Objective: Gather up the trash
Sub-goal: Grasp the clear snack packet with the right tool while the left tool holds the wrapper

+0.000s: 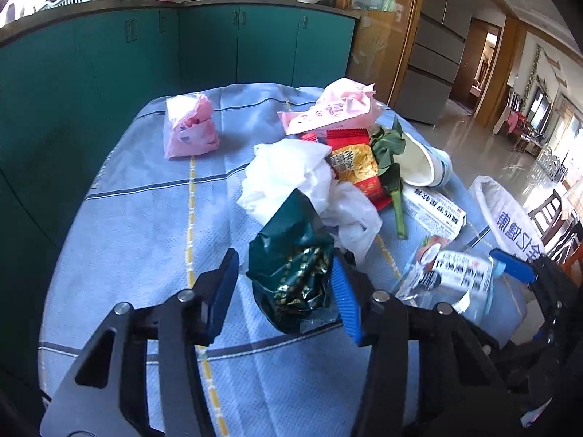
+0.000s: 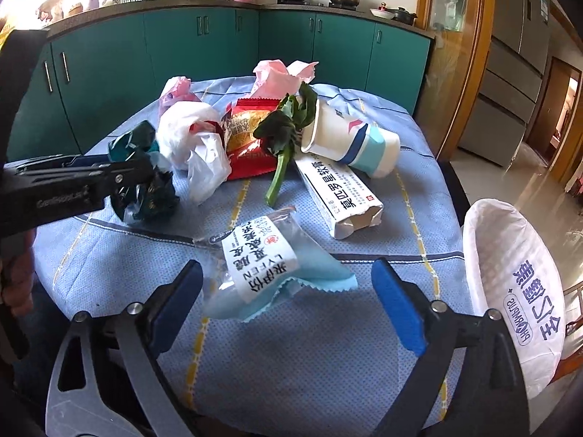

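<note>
A crumpled dark green foil wrapper (image 1: 291,269) stands on the blue tablecloth (image 1: 145,218) between the fingers of my left gripper (image 1: 284,291). The right pad touches it, while the left pad stands a little apart, so the jaws are open. My right gripper (image 2: 288,298) is open wide over a clear and blue packet with a white label (image 2: 262,262), which lies flat just ahead of its fingers and is not gripped. A white trash bag (image 2: 510,291) hangs open beside the table's right edge.
Piled mid-table are a white plastic bag (image 2: 193,145), red snack packet (image 2: 247,138), leafy stem (image 2: 288,127), tipped paper cup (image 2: 349,145), medicine box (image 2: 339,193) and pink bags (image 1: 189,127). Teal cabinets (image 1: 218,47) stand behind. A hand (image 2: 14,284) shows at the left.
</note>
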`<state>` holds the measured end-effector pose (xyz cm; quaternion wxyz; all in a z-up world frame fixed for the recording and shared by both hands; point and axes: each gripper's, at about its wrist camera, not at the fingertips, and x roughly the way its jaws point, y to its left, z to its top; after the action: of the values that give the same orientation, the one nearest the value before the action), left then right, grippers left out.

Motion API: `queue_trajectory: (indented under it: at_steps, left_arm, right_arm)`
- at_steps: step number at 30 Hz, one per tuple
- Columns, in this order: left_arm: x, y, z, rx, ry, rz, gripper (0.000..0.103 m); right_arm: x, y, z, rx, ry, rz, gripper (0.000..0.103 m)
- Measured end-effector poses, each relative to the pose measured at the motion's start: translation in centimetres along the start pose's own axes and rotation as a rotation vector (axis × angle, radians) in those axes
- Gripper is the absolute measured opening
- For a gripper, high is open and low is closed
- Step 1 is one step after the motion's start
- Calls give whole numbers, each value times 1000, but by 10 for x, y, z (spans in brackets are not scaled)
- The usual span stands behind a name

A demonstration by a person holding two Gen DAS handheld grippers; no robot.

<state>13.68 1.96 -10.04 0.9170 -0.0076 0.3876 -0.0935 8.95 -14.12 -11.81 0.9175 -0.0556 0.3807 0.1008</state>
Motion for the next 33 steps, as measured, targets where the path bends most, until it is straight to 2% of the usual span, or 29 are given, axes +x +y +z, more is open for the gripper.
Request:
queue_trajectory:
  at_steps: [4,12,14,23,30,33]
  left_arm:
    - [-7,8,-3,-1,-1,25,50]
    - [-15,25,-5,-17,-9,67,51]
    - [-15,28,-5,-25,-8,70,51]
    - [-24,32,-5,-36,-38,87,51]
    - [-36,31,0,-35,-83,86,51]
    - [-34,27,-2,-23,-73,83,51]
  right_arm:
    - [3,11,5,-40,-13,0,94]
    - [19,35,2,-124,23,5,95]
    - [19,36,0,-121,22,23,81]
    - [9,20,1,-27,-2,65,69]
    - [5,3,2,28,-5,57,68]
    - [10,1,-2,36,20,65,73]
